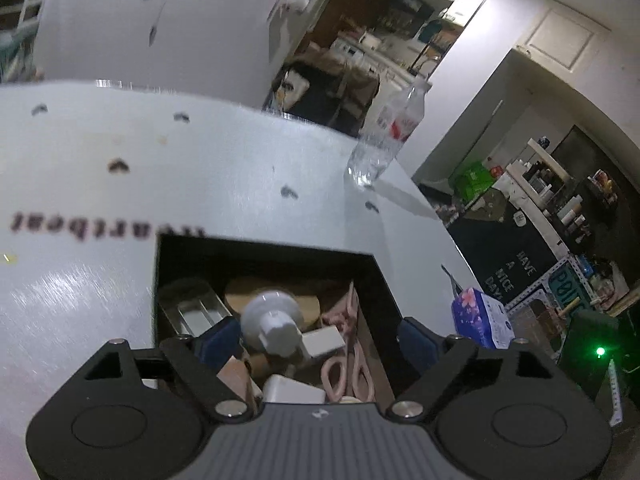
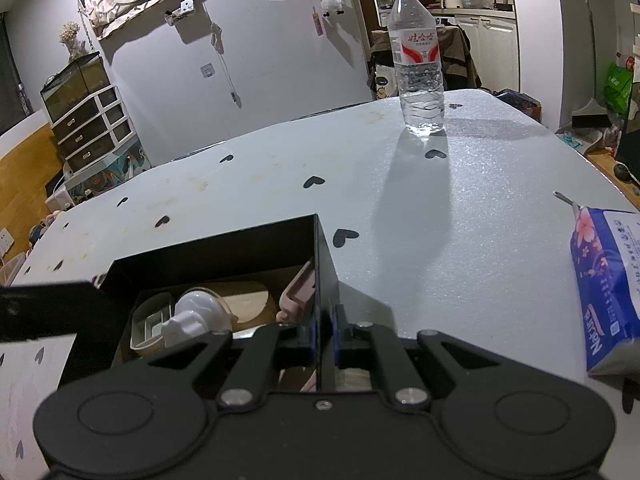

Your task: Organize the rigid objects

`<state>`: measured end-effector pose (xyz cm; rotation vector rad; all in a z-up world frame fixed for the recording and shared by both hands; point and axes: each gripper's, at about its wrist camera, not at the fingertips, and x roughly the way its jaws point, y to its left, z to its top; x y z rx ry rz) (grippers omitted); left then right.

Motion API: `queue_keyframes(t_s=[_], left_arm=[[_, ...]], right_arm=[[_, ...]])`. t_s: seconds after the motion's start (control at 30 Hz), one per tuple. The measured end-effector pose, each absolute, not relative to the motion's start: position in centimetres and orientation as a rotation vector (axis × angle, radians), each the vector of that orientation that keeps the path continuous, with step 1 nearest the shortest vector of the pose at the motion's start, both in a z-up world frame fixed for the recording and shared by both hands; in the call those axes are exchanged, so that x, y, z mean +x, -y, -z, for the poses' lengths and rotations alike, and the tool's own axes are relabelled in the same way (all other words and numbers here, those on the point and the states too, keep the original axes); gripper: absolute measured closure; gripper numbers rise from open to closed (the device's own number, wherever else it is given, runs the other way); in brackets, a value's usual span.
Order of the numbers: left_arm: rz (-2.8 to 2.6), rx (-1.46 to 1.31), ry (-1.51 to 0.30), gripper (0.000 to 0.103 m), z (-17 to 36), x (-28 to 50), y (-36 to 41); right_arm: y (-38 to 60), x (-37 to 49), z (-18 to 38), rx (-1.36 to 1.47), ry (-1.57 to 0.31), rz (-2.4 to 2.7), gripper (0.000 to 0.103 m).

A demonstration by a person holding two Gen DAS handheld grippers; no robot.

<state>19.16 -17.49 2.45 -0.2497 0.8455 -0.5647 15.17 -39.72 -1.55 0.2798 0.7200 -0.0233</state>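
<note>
Where the black box (image 2: 224, 252) sits on the near part of the table (image 2: 460, 200), it holds the gathered things: a white knobbed piece (image 1: 268, 320), pink scissors (image 1: 348, 364), a round wooden board (image 2: 248, 300), a clear tray (image 1: 192, 308) and small white blocks (image 1: 324, 340). Hovering above them, the left tool (image 1: 316, 336) has its jaws wide apart with nothing between. At the box's right wall (image 2: 320, 280), the right tool (image 2: 325, 332) is clamped on the thin edge, one pad inside and one outside. Just right of the box lies a blue tissue pack (image 2: 608, 288) printed with pink flowers, lettered "Nepia" as far as can be read. Far across the table stands a water bottle (image 2: 418, 60) with a red-and-white label in Chinese characters. Black hearts and the blurred word "heartbeat" (image 1: 108, 226) dot the pale tablecloth. Beyond the table edge, a dark board (image 1: 512, 268) reads "HAVE A NICE DAY".
</note>
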Motion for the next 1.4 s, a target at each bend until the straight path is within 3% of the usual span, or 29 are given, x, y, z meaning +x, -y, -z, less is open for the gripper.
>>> queue_keyframes(t_s=[0.13, 0.17, 0.33, 0.5, 0.8, 1.17, 1.4], left_arm=[[0.543, -0.225, -0.8, 0.006, -3.2, 18.4, 16.7], [0.533, -0.218, -0.79, 0.003, -3.3, 18.3, 16.5], [0.461, -0.185, -0.733, 0.0, -3.5, 17.3, 15.2], [0.392, -0.166, -0.681, 0.0, -3.5, 16.2, 13.7], [0.329, -0.086, -0.558, 0.0, -3.2, 12.3, 12.1], [0.317, -0.012, -0.475, 0.0, -1.2, 7.2, 11.4], [0.299, -0.014, -0.453, 0.0, -0.1, 5.1, 10.4]], right_arm=[[39.5, 15.2, 1.7, 0.242, -0.728, 0.036, 0.092], [39.4, 15.2, 1.6, 0.233, -0.728, 0.037, 0.087], [39.2, 13.5, 0.0, 0.212, -0.658, 0.022, 0.079], [38.5, 10.5, -2.2, 0.162, -0.548, 0.001, 0.052], [37.4, 5.3, -3.2, 0.081, -0.403, 0.046, 0.019], [36.2, 0.9, -1.7, 0.034, -0.349, 0.056, 0.0], [35.7, -1.5, -0.9, 0.006, -0.303, 0.077, 0.0]])
